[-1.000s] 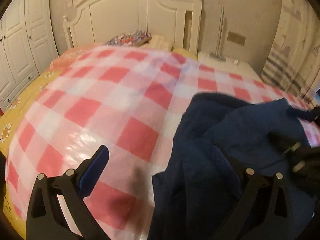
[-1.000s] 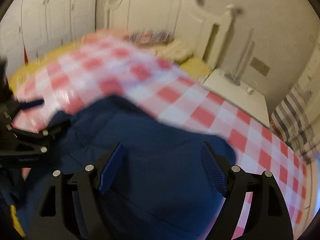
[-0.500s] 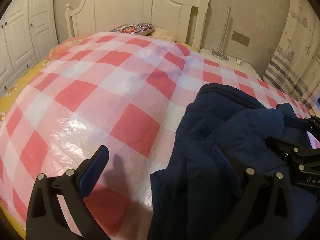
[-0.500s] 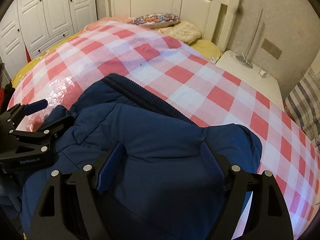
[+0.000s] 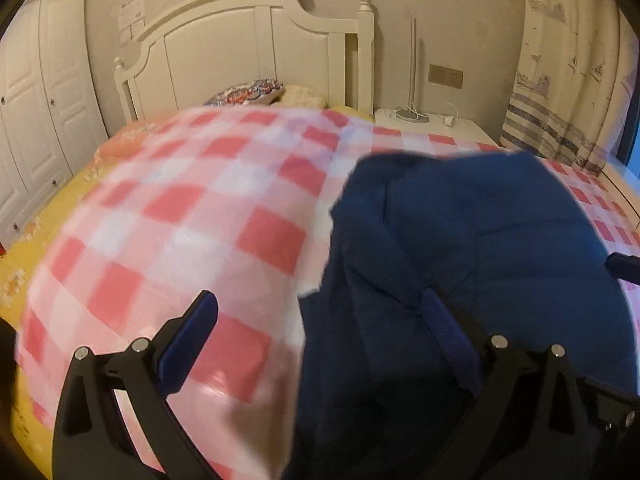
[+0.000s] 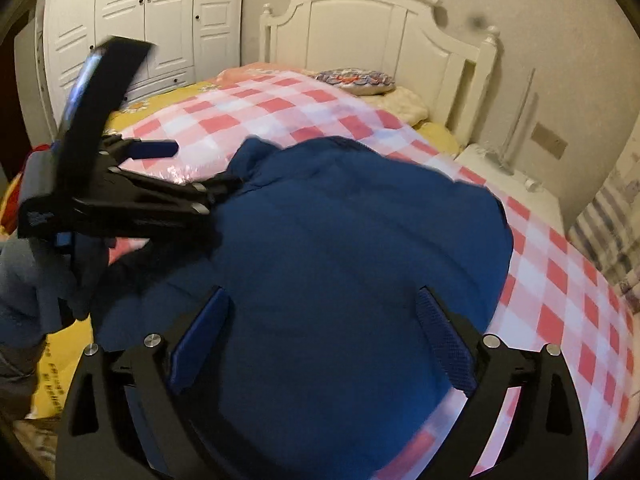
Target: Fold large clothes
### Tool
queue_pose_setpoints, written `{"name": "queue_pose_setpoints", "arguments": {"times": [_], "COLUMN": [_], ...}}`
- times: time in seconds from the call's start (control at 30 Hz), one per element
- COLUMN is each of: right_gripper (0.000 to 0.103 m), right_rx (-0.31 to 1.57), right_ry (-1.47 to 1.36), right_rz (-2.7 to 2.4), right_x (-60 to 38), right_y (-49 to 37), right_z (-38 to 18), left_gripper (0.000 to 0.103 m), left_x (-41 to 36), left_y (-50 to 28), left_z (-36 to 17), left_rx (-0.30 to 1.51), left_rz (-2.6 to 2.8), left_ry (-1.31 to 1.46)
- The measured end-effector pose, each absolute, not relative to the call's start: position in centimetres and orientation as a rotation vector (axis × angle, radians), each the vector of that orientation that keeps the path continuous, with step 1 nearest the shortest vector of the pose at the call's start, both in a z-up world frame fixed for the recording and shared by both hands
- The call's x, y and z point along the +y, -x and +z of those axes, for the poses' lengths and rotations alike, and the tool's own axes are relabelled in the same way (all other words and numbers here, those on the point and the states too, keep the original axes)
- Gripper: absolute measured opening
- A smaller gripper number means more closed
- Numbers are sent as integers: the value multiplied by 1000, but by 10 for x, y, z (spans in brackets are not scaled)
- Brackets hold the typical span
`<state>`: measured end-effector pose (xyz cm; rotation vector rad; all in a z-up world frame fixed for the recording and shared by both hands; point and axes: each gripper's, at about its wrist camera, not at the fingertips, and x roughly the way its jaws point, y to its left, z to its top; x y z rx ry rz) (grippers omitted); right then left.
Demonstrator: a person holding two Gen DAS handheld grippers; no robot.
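Note:
A large navy blue garment [image 5: 472,240] [image 6: 340,248] lies bunched on the pink-and-white checked bed cover [image 5: 192,220] [image 6: 560,280]. My left gripper [image 5: 320,340] is open; its left finger is over bare cover and its right finger is against the garment's left folds. From the right wrist view, that left gripper [image 6: 188,168] reaches in from the left to the garment's edge. My right gripper [image 6: 322,340] hovers over the near part of the garment. Its jaws are opening, with cloth below them and neither pad pressing on it.
A white headboard [image 5: 256,44] and patterned pillows [image 5: 248,94] stand at the far end. White wardrobes [image 6: 132,20] line the left wall. A nightstand [image 5: 432,128] with a lamp and a curtain [image 5: 568,80] are on the right. A sleeve [image 6: 20,280] shows at the left.
The right gripper's jaws have spread wider and drawn back over the garment. The left gripper has shifted, and the garment now lies in a rounder, flatter heap.

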<state>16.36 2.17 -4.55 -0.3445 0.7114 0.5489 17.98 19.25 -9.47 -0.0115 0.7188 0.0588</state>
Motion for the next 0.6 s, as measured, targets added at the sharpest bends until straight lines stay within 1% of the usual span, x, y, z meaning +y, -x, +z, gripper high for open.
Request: {"name": "queue_pose_setpoints", "arguments": {"times": [0.1,0.2,0.33,0.43,0.5,0.6], "right_gripper": [94,93,93,93,95,95], "right_rx": [706,738,685,663,637,661], "right_ry": [329,363,364,451,456,458], "right_rz": [559,534,589,556,538,537], "right_x": [22,27,31,40,42,42], "right_y": [-166,-161,-123,-101,-95,-96], "right_z": [-51,-41,-25,-42,-57,-57], "left_gripper": [101,101,101,101,101,101], "left_x": [199,198,201,202,201,202], "left_y": [-179,-179,-177,-177,-177,-177], "left_z": [-101,-102,-105,-106,-105,-106], "left_rx": [723,724,715,717,714,712], "left_rz": [50,52,53,48,48,47], "left_ry": [44,25,41,47,46,52]}}
